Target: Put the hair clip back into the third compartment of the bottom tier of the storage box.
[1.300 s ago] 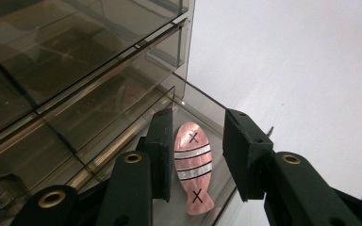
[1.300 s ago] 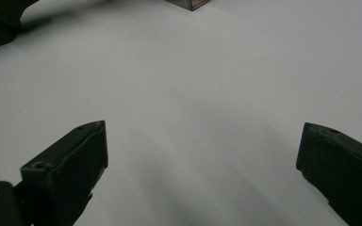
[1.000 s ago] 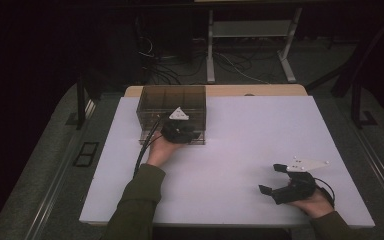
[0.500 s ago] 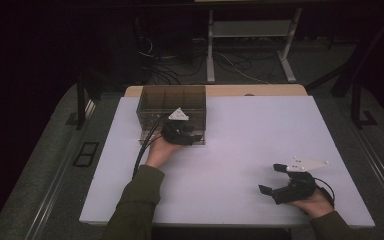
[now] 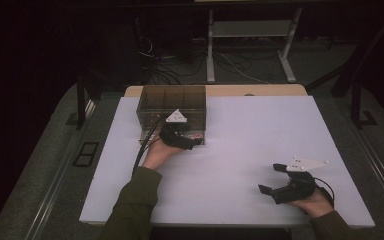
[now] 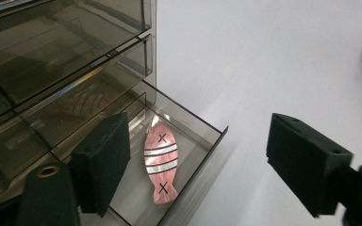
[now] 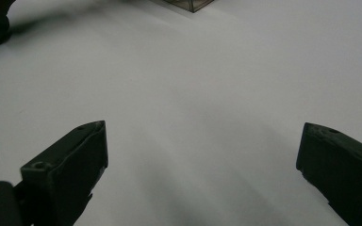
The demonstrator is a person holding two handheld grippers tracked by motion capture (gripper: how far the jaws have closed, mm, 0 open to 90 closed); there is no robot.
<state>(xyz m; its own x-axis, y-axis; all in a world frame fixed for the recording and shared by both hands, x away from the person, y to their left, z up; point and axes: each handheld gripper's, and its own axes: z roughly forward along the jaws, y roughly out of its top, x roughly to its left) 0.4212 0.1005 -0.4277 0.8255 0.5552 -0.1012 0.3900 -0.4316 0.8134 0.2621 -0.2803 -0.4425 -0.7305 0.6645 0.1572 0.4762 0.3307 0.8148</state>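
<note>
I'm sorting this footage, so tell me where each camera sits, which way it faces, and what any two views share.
High view: above the person's side, looking forward and down on the white table; both forearms and grippers show.
Left gripper view: rides the left gripper, facing the pink fish-shaped piece in the smoky clear plastic drawer box's open drawer.
Right gripper view: rides the right gripper, facing bare table.
Shared: the high and left gripper views both show the box.

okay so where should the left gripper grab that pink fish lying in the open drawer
Probably across the pink fish's narrow striped middle, coming straight down from above: it lies flat in the open drawer, whose walls block a sideways approach. The left gripper is open.
</note>
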